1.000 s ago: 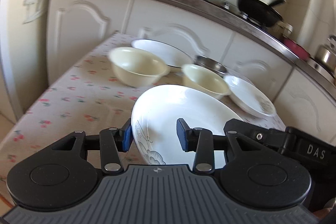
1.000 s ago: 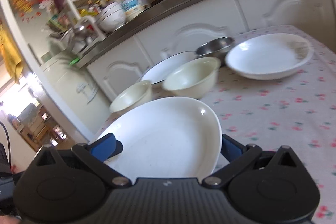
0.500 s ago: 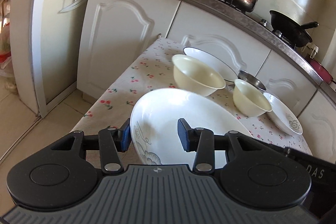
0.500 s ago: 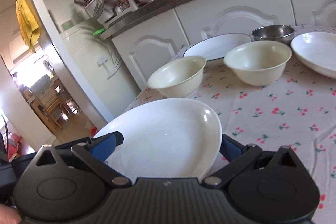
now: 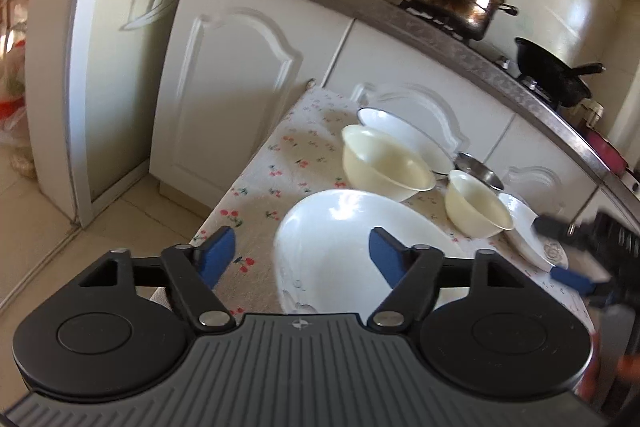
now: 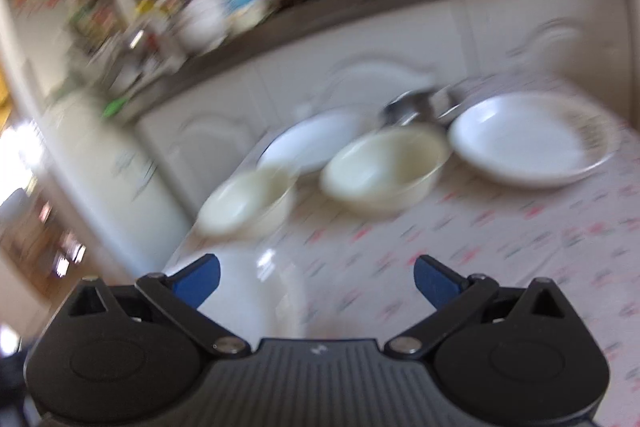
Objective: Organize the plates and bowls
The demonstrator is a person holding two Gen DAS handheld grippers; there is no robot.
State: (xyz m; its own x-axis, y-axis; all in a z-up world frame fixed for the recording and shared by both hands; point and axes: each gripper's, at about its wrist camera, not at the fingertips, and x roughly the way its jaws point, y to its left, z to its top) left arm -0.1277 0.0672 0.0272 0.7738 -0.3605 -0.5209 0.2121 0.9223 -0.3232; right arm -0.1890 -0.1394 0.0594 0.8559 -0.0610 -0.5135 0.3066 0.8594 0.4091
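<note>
No readable writing is showing in either view right now. A small embossed emblem is sitting on the ribbed grey body of the left gripper (image 5: pixel 300 255) and another on the right gripper (image 6: pixel 316 277), but neither is spelling out a word. The packaging on the counter is staying too blurred to read.

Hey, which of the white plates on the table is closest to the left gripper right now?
The large white plate directly in front of the left gripper, lying between its open jaws. The other two plates, the far plate and the floral-rim plate, lie beyond the cream bowls.
</note>
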